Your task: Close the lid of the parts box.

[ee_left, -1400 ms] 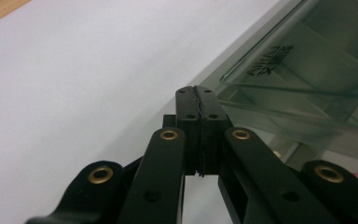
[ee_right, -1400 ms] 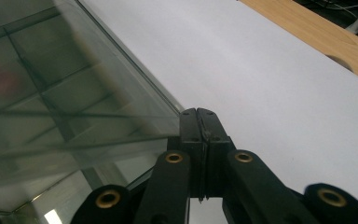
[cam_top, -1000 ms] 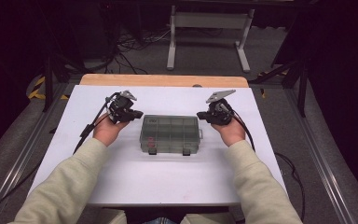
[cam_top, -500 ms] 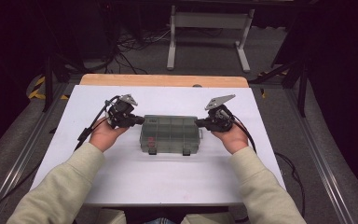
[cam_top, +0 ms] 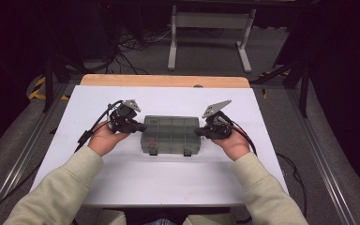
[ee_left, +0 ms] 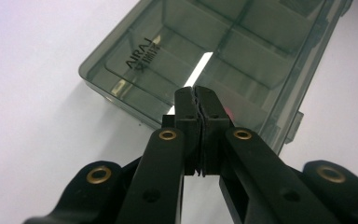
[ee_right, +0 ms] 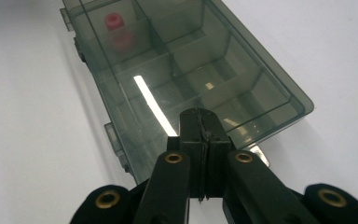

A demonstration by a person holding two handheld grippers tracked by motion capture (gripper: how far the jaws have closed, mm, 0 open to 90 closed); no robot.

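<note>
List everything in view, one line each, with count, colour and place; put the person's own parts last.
compartment box: one, smoky clear grey, lid closed, middle of the table, two latches on its near side.
small round piece: one, red, inside a compartment near the box's left end.
table: one, white top with a wooden far edge, under the box.
metal stand: one, pale grey, on the floor beyond the table.
cables: several, black, on the floor behind the table.
left tool: one, black, jaws shut, tip at the box's left end.
right tool: one, black, jaws shut, tip at the box's right end.
sleeves: two, pale beige, entering from the bottom.
</note>
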